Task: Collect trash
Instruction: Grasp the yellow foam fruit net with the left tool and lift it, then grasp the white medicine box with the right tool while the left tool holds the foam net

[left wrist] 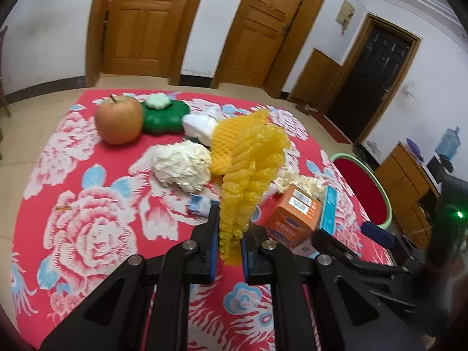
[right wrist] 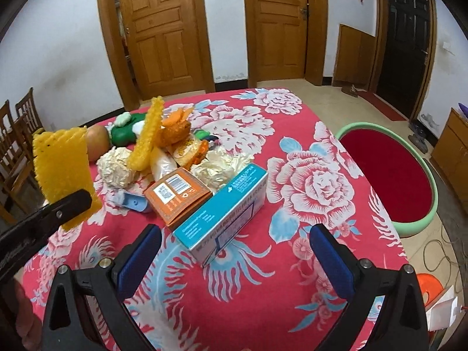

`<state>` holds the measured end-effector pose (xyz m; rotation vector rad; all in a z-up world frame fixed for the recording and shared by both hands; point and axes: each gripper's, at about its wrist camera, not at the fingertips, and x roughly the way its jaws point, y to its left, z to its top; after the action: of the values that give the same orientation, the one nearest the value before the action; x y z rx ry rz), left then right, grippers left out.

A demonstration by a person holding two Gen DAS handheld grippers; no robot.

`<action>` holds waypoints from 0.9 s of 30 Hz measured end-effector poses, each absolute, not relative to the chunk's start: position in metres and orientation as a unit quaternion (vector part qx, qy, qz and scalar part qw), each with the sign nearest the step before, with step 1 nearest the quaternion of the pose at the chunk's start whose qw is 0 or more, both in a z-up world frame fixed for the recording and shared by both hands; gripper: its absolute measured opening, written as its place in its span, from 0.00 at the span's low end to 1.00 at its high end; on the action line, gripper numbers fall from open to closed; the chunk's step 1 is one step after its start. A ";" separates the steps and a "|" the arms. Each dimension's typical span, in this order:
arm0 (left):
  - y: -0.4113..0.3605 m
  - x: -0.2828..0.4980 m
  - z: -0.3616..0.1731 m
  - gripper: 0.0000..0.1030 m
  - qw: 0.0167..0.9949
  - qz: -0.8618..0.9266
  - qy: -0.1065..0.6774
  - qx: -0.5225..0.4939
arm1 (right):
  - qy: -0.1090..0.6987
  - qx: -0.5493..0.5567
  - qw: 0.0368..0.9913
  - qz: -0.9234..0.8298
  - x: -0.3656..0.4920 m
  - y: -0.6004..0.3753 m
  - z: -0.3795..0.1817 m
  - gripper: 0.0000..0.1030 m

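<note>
My left gripper is shut on a yellow foam fruit net, which hangs above the red flowered tablecloth. In the right wrist view the same net shows at the left, clamped by the left gripper. My right gripper is open above the table. The near end of a blue and white carton lies between its fingers, untouched by the pads. An orange box, crumpled white paper balls, a second yellow net and snack wrappers are piled behind.
An apple and a green flower-shaped container sit at the far side of the pile. A basin with a green rim and red inside stands on the floor to the table's right. Wooden chairs stand at the left.
</note>
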<state>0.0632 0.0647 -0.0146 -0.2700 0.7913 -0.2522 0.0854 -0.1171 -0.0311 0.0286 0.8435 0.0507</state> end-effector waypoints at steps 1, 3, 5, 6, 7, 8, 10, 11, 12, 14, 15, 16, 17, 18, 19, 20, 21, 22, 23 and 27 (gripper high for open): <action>0.063 0.064 -0.016 0.11 0.905 -0.127 0.385 -0.130 | 0.410 0.017 0.912 0.017 0.087 -0.118 -0.033 1.00; 0.061 0.064 -0.017 0.11 0.904 -0.133 0.386 -0.129 | 0.411 0.024 0.911 0.006 0.088 -0.122 -0.034 1.00; 0.059 0.064 -0.019 0.11 0.903 -0.136 0.386 -0.130 | 0.413 0.024 0.910 -0.003 0.088 -0.127 -0.036 1.00; 0.059 0.064 -0.019 0.11 0.903 -0.136 0.386 -0.131 | 0.414 0.020 0.910 -0.009 0.087 -0.130 -0.036 1.00; 0.059 0.064 -0.019 0.11 0.904 -0.135 0.385 -0.131 | 0.414 0.018 0.910 -0.012 0.086 -0.132 -0.036 1.00; 0.059 0.063 -0.018 0.11 0.904 -0.135 0.384 -0.131 | 0.415 0.017 0.910 -0.017 0.085 -0.136 -0.037 0.99; 0.058 0.062 -0.017 0.11 0.906 -0.131 0.382 -0.128 | 0.416 0.024 0.909 -0.020 0.084 -0.144 -0.038 0.93; 0.057 0.060 -0.016 0.11 0.906 -0.129 0.382 -0.127 | 0.418 0.031 0.908 -0.019 0.084 -0.148 -0.039 0.88; 0.057 0.060 -0.016 0.11 0.907 -0.127 0.382 -0.126 | 0.422 0.038 0.906 -0.016 0.084 -0.152 -0.040 0.84; 0.055 0.057 -0.014 0.11 0.907 -0.121 0.382 -0.126 | 0.430 0.056 0.901 -0.002 0.086 -0.158 -0.043 0.74; 0.054 0.056 -0.013 0.11 0.908 -0.118 0.382 -0.125 | 0.434 0.064 0.899 0.007 0.087 -0.159 -0.044 0.67; 0.054 0.055 -0.012 0.11 0.908 -0.116 0.382 -0.125 | 0.437 0.071 0.897 0.016 0.088 -0.161 -0.045 0.62; 0.052 0.053 -0.010 0.11 0.909 -0.113 0.382 -0.126 | 0.439 0.076 0.895 0.025 0.089 -0.162 -0.047 0.53; 0.051 0.052 -0.009 0.11 0.909 -0.112 0.382 -0.127 | 0.441 0.080 0.893 0.032 0.089 -0.162 -0.048 0.46; 0.050 0.052 -0.007 0.11 0.909 -0.111 0.382 -0.128 | 0.443 0.087 0.892 0.039 0.090 -0.164 -0.049 0.45; 0.049 0.050 -0.006 0.11 0.909 -0.110 0.382 -0.128 | 0.442 0.091 0.892 0.042 0.090 -0.166 -0.049 0.42; 0.047 0.049 -0.004 0.11 0.909 -0.108 0.382 -0.127 | 0.441 0.092 0.892 0.045 0.090 -0.167 -0.049 0.41; 0.045 0.049 -0.004 0.11 0.909 -0.107 0.382 -0.127 | 0.442 0.093 0.891 0.048 0.090 -0.169 -0.050 0.41; 0.043 0.048 -0.003 0.11 0.910 -0.105 0.382 -0.125 | 0.445 0.097 0.889 0.048 0.090 -0.170 -0.050 0.41; 0.038 0.046 0.000 0.11 0.912 -0.096 0.380 -0.120 | 0.451 0.132 0.882 0.044 0.089 -0.177 -0.050 0.74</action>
<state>0.0456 0.0376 -0.0004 -0.2470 0.7841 -0.1978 0.0891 -0.1771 -0.0505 0.2740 0.9399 0.0906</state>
